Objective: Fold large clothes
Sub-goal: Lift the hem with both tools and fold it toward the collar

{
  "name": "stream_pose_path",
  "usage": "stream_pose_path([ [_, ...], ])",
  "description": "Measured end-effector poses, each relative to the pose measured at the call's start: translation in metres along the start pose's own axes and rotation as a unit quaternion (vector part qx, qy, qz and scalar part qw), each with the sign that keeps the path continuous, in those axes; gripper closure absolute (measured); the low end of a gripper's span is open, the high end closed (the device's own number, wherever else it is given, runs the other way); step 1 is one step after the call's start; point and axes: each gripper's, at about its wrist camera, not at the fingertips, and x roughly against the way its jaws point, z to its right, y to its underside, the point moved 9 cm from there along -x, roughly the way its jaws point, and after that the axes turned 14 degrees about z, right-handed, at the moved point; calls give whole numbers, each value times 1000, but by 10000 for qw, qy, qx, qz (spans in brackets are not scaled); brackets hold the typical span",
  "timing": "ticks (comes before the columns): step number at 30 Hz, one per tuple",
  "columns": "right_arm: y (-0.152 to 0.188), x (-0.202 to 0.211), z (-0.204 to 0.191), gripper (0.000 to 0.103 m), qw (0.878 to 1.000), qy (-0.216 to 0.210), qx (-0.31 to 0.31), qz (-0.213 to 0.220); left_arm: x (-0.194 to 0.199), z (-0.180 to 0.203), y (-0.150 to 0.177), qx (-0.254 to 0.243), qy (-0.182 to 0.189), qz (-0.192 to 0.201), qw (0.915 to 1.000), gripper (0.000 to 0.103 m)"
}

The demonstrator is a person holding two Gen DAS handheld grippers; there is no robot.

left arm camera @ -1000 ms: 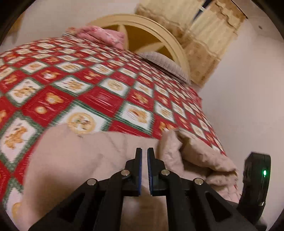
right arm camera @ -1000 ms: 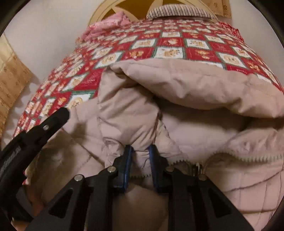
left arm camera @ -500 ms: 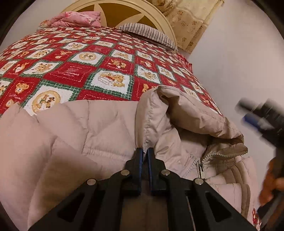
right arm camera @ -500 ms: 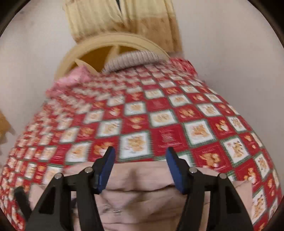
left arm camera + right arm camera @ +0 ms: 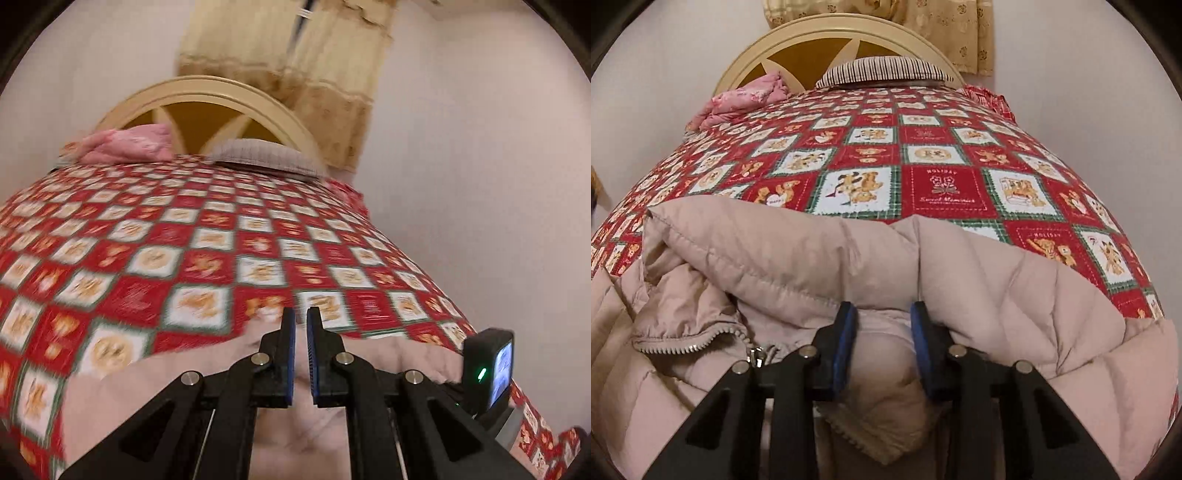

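A beige quilted puffer jacket (image 5: 1015, 295) lies on a bed with a red checked teddy-bear quilt (image 5: 923, 155). Its zipper (image 5: 698, 341) shows at the left of the right wrist view. My right gripper (image 5: 882, 314) is open, its jaws down on either side of a puffed fold under the folded-over collar edge. In the left wrist view the jacket (image 5: 155, 387) fills the bottom. My left gripper (image 5: 301, 317) is nearly shut with a narrow gap, raised above the jacket, with nothing seen between the pads. The other gripper's body (image 5: 487, 373) with its green light shows at the right.
A cream arched headboard (image 5: 827, 33) stands at the far end, with a striped pillow (image 5: 882, 70) and a pink folded blanket (image 5: 746, 96) against it. Yellow curtains (image 5: 295, 74) hang behind. A white wall runs along the bed's right side.
My left gripper let go of the jacket fold and rose, tilting up toward the headboard. My right gripper came down from above the quilt onto the jacket, jaws still open.
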Motion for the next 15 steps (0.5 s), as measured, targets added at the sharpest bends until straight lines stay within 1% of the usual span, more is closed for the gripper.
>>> stream_pose_path([
  [1, 0, -1, -1, 68, 10000, -1, -4, 6, -15, 6, 1, 102, 79, -189, 9997, 97],
  [3, 0, 0, 3, 68, 10000, -2, -10, 10, -45, 7, 17, 278, -29, -681, 9973, 97],
  [4, 0, -1, 2, 68, 10000, -1, -9, 9, -58, 4, 34, 287, -158, -1009, 9944, 97],
  [6, -1, -1, 2, 68, 10000, -4, -8, 13, -73, -10, 71, 58, -505, -1463, 9879, 97],
  [7, -1, -1, 2, 68, 10000, -17, -14, 24, -75, -17, 89, 137, -489, -1581, 9861, 97],
  [8, 0, 3, 3, 68, 10000, -41, -25, 55, -75, -22, 101, 412, -318, -1644, 9850, 97],
  [9, -1, 4, 2, 67, 9999, -45, -15, 99, -73, -28, 106, 746, -183, -1625, 9837, 97],
  [10, -1, 6, 2, 67, 9999, -36, -10, 106, -71, -35, 107, 973, -147, -1609, 9820, 97],
  [11, -1, 5, 2, 66, 9999, -28, 2, 99, -73, -37, 110, 1055, -135, -1656, 9804, 97],
  [12, -1, 5, 1, 66, 9999, -25, 11, 98, -74, -37, 113, 1042, -146, -1697, 9799, 97],
  [15, -2, 5, 1, 64, 9999, -52, -14, 116, -75, -32, 117, 762, -261, -1708, 9820, 97],
])
